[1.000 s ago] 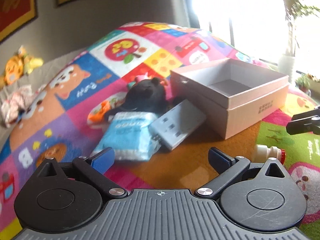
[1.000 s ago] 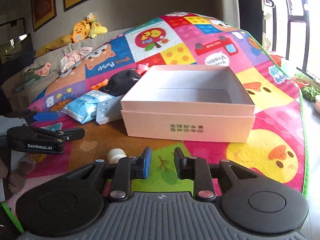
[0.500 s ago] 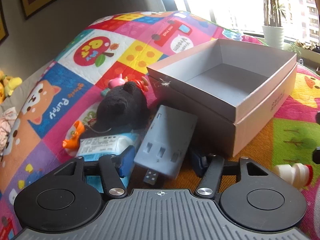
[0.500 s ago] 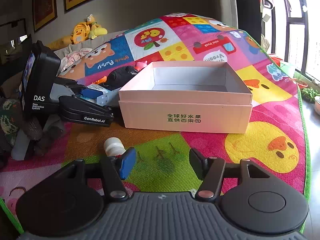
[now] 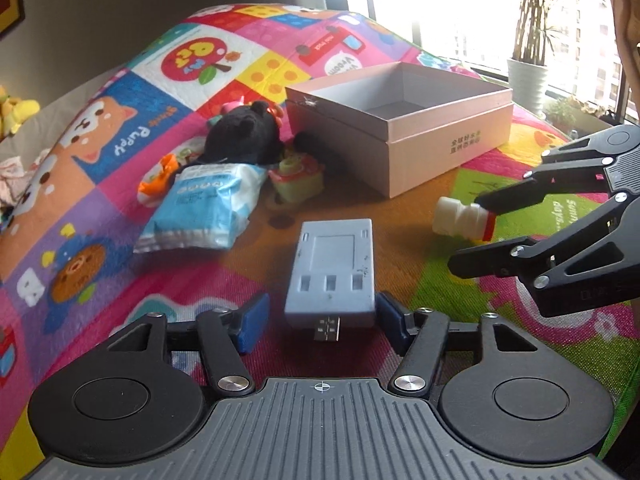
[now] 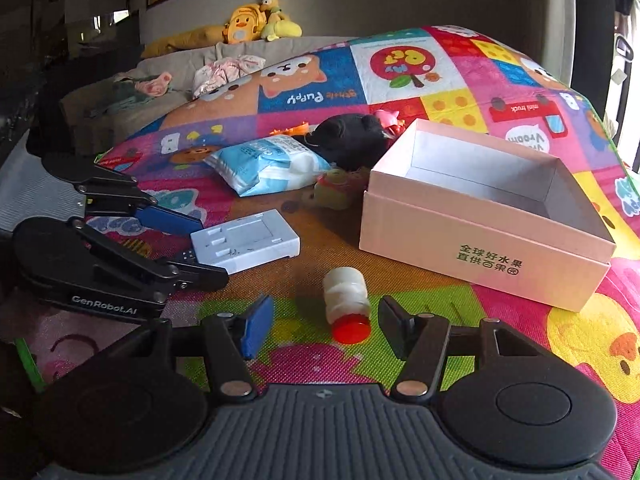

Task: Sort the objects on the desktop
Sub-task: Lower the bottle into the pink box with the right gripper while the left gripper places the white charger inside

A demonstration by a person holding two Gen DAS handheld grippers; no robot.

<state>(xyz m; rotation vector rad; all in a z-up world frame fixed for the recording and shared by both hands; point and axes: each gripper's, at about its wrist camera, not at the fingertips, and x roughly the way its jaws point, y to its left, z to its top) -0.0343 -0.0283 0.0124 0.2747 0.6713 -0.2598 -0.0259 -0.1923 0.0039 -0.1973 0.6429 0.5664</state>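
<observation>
Pink box (image 6: 480, 256) open, nothing visible inside, bottle (image 6: 346, 300) outside

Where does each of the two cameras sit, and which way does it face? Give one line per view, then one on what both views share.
Left wrist: sits behind the left gripper, facing the window and plant; its open fingers flank the grey charger; the right gripper enters from the right.
Right wrist: sits behind the right gripper, facing the wall and sofa; its open fingers flank the small white bottle; the left gripper enters from the left.
Shared: charger, bottle, pink box, blue packet, black plush, play mat.
</observation>
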